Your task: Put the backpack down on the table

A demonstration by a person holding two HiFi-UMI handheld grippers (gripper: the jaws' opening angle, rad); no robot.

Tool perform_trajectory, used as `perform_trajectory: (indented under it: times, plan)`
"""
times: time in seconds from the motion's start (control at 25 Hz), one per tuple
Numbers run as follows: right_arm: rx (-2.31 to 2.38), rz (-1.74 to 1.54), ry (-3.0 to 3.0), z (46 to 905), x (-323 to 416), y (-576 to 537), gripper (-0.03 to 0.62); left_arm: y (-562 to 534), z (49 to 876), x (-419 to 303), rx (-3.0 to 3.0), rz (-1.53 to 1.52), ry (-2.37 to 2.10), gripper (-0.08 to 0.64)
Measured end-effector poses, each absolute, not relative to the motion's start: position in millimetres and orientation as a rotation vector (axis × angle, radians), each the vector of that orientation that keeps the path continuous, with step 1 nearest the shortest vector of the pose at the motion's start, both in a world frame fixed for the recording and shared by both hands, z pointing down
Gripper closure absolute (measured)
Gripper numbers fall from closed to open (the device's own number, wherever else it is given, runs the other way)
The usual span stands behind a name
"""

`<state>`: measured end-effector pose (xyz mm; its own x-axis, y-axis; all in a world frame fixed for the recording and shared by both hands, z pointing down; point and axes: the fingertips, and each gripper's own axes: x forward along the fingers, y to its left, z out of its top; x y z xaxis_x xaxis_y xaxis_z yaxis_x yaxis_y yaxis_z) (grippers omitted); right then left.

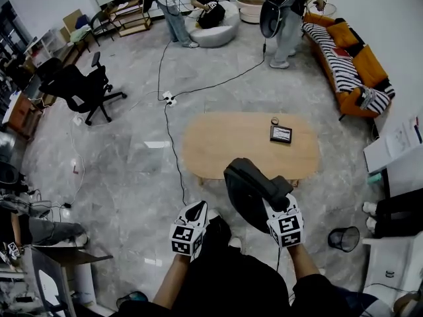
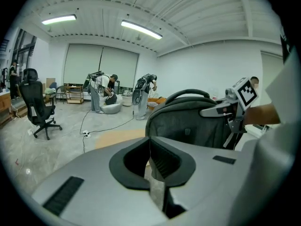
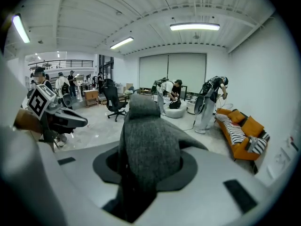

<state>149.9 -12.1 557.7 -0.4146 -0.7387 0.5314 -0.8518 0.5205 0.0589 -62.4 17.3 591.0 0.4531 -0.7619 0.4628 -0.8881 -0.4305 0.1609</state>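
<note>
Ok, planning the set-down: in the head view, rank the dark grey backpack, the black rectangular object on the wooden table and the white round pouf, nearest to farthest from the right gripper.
1. The dark grey backpack, held in the right gripper.
2. The black rectangular object, on the wooden table ahead.
3. The white round pouf, far across the room.

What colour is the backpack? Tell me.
Dark grey fabric; the backpack shows best in the left gripper view.
</note>
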Motion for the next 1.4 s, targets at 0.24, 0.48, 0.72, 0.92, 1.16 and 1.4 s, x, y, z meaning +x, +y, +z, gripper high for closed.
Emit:
perform_trajectory:
  times: [0.24,0.48,0.72,0.92,1.16,1.4]
  plan:
    - [1.276,0.311,-2.263,560,132,-52,0.449,-27,597,-72,2.306,0.442,-1.388,0.545]
    - [1.245,0.307,-2.269,558,105,-96,0.449,-63,598,-92,2.275,0.445,-1.381,0.545]
    - [1.208,0.300,-2.274,559,78,-137,0.449,-92,600,-120,2.248,0.443,-1.411,0.545]
    - [1.161,0.302,-2.285,567,47,-169,0.449,-114,598,-147,2.220,0.429,-1.443,0.545]
    - [1.127,0.309,-2.305,575,5,-201,0.449,-128,603,-191,2.182,0.442,-1.483,0.545]
    - [1.076,0.344,-2.339,581,-33,-229,0.449,-142,606,-213,2.122,0.422,-1.528,0.545]
